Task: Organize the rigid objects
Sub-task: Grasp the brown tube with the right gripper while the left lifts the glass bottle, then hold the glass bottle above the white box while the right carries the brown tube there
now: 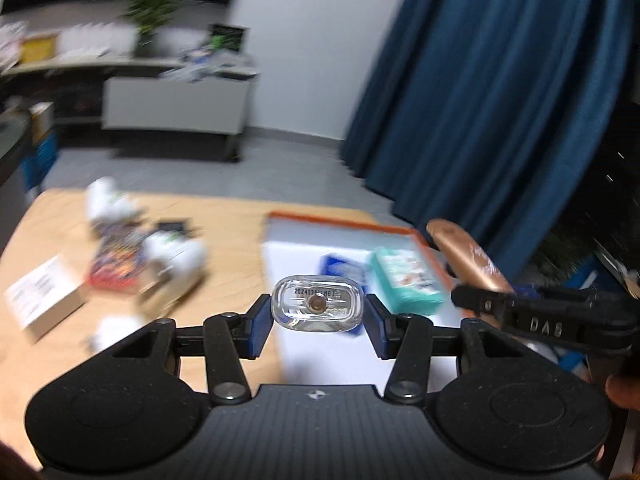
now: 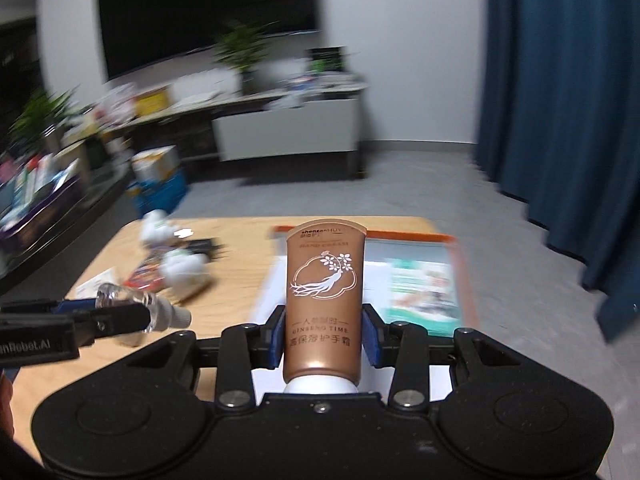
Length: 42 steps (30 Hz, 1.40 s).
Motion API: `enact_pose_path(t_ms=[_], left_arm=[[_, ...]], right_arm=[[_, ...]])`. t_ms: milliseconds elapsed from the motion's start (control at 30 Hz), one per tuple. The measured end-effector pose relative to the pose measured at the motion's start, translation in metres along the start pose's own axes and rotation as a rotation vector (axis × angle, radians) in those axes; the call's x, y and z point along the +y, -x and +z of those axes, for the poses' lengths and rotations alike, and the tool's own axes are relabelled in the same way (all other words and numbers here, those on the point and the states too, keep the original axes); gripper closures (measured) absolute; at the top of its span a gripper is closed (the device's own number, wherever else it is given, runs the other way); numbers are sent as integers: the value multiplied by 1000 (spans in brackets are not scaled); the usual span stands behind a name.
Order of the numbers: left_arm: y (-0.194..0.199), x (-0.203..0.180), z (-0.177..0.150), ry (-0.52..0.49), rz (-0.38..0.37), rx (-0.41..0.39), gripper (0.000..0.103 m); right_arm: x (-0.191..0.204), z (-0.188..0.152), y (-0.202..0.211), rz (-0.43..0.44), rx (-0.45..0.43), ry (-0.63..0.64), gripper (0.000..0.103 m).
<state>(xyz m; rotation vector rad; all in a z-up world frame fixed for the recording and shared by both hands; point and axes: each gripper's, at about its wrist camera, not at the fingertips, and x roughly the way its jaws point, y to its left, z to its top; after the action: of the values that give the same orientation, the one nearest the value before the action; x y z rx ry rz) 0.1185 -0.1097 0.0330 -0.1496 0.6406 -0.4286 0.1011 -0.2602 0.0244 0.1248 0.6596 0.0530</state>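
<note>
Left wrist view: the left gripper (image 1: 317, 322) is clamped on a small clear glass bottle (image 1: 316, 307), base facing the camera, up over the orange-rimmed tray (image 1: 344, 222) on the wooden tabletop (image 1: 224, 216). A teal box (image 1: 406, 282) lies in the tray. Right wrist view: the right gripper (image 2: 324, 338) is squeezing a brown hand cream tube (image 2: 325, 304), white cap toward the camera, above the same tray's near edge.

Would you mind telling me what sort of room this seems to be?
Probably a living room or lounge used for recording: a large wall-mounted screen, blue floor-length curtains, and a low wooden table.
</note>
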Motion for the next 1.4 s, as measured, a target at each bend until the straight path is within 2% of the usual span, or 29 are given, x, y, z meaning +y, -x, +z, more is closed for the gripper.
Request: enact_pose_path(t_ms=[133, 333, 533, 767, 1400], left_arm=[[-17, -26, 3, -43, -11, -9, 54], [-31, -34, -15, -31, 31, 31, 54], [-33, -36, -22, -20, 77, 58, 54], [-32, -36, -24, -9, 83, 82, 54], [-29, -36, -29, 7, 77, 79, 54]], right_arm=[[-27, -12, 11, -41, -9, -39, 56], [-38, -30, 1, -17, 18, -65, 56], [-37, -36, -3, 7, 20, -67, 56], [-36, -36, -3, 12, 26, -62, 56], [-33, -34, -4, -6, 29, -43, 56]])
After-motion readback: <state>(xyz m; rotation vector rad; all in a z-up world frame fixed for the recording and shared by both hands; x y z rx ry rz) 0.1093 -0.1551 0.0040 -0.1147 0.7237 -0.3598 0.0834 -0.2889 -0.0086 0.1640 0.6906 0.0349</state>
